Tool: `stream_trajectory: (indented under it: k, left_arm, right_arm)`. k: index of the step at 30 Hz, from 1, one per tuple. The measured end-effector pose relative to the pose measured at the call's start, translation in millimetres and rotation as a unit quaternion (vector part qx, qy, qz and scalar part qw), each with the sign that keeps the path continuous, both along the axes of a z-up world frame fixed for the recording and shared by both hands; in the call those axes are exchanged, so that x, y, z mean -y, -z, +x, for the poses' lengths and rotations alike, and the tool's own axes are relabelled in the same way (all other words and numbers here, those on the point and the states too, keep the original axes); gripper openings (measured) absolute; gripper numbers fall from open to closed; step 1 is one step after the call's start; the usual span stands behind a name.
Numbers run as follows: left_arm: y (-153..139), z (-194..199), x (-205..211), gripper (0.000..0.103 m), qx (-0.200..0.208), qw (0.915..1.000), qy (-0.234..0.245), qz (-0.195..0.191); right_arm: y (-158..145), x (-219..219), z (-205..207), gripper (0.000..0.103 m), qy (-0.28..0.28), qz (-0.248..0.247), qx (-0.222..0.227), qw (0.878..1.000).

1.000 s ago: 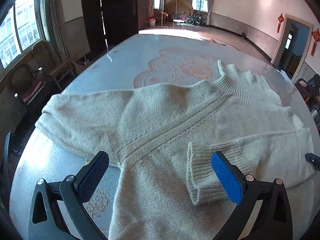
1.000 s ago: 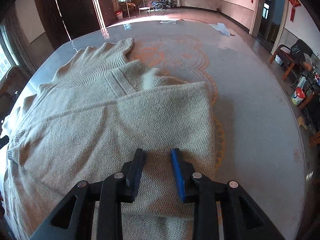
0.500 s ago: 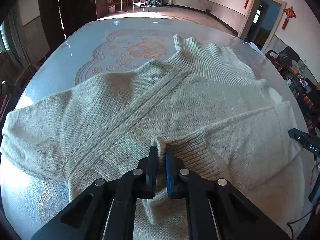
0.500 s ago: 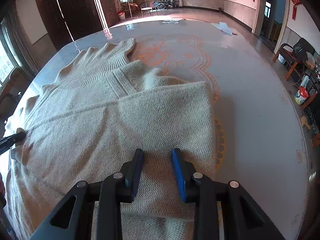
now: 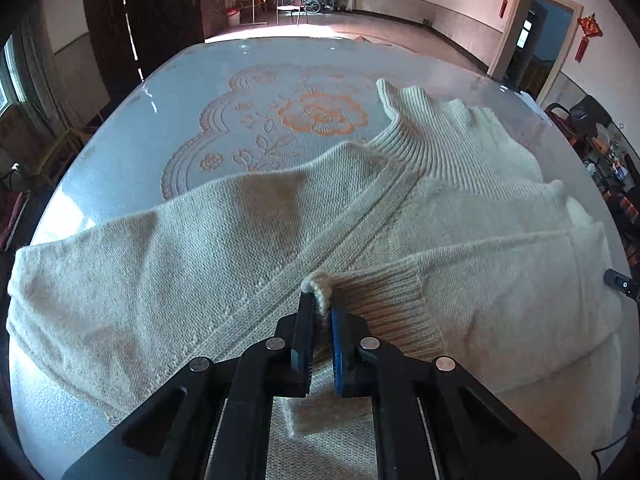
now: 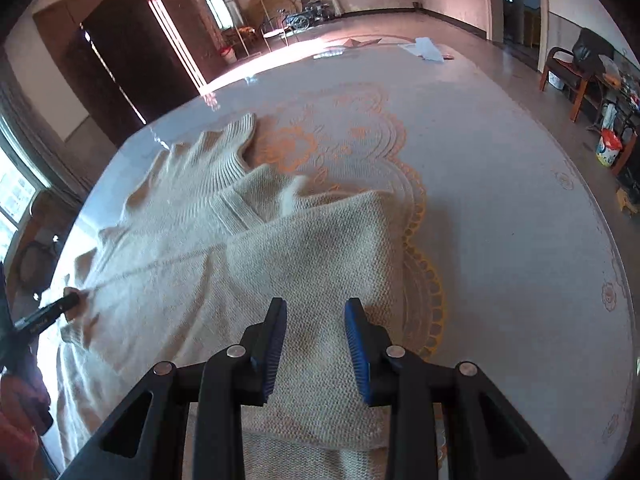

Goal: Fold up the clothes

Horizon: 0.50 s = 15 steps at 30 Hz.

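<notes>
No brand or label can be read on the cream knit sweater (image 5: 460, 224); the only writing in sight is small pale lettering on the black side of the left tool as it shows at the left edge of the right wrist view, too small to make out.

The sweater lies spread on the round table (image 6: 500, 208), on its grey cloth with an orange flower pattern. Its ribbed collar (image 5: 424, 132) points toward the far side, and one sleeve (image 5: 160, 248) runs out to the table's left edge in the left wrist view. The other sleeve is folded across the body, with its ribbed cuff (image 5: 376, 300) near the middle.

The left tool (image 5: 320, 312) is clamped narrow on the tip of that cuff, which stands pinched up between its pads. The right tool (image 6: 316, 344) hangs over the folded right part of the sweater with its jaws partly apart and nothing gripped between them; whether the tips touch the knit I cannot tell.

To the right of the sweater's folded edge (image 6: 394, 264) the table is bare cloth out to the rim, and bare beyond the collar too. A white folded sheet (image 6: 428, 50) lies at the far rim.
</notes>
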<state>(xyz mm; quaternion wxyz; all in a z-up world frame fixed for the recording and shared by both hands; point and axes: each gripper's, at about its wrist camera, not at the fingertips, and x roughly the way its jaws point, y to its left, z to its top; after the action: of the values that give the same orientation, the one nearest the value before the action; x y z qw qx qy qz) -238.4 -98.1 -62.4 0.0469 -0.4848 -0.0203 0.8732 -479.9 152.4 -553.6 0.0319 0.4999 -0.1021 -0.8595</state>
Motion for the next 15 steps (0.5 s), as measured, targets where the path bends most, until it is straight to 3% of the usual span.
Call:
stream_trajectory:
  k: [1, 4, 5, 6, 8, 10, 12, 15]
  left_arm:
    - [1.2, 2.5, 0.2, 0.014, -0.007, 1.0000, -0.001, -0.002]
    - [-7.4, 9.0, 26.5, 0.035, -0.001, 0.9993, -0.024, 0.029]
    - [-11.5, 12.0, 40.9, 0.052, -0.003, 0.9983, -0.042, 0.041]
    - [-16.4, 16.8, 61.6, 0.068, -0.010, 0.9962, -0.073, 0.047]
    - [-24.8, 28.4, 111.8, 0.074, -0.016, 0.9861, -0.150, 0.069]
    - [-28.8, 43.5, 167.8, 0.074, -0.019, 0.9677, -0.216, 0.129]
    - [-24.3, 59.6, 219.1, 0.074, -0.009, 0.9441, -0.283, 0.169]
    - [-14.3, 84.2, 291.6, 0.074, 0.009, 0.9018, -0.377, 0.210]
  right_arm:
    - [7.1, 8.1, -4.7, 0.029, -0.003, 0.018, -0.010, 1.000]
    - [14.2, 20.5, -10.1, 0.028, -0.021, 0.064, -0.010, 0.998]
    - [11.6, 22.1, -10.1, 0.028, -0.018, 0.073, -0.002, 0.997]
    - [9.1, 23.7, -10.1, 0.028, -0.016, 0.082, 0.006, 0.997]
    - [0.5, 33.1, -2.3, 0.029, -0.017, 0.067, 0.000, 0.998]
    - [-10.6, 46.8, 11.0, 0.031, -0.023, 0.028, -0.020, 0.999]
    - [-20.3, 62.0, 24.0, 0.031, -0.032, -0.008, -0.037, 0.999]
    - [-7.9, 120.7, 33.7, 0.031, -0.109, -0.015, -0.013, 0.994]
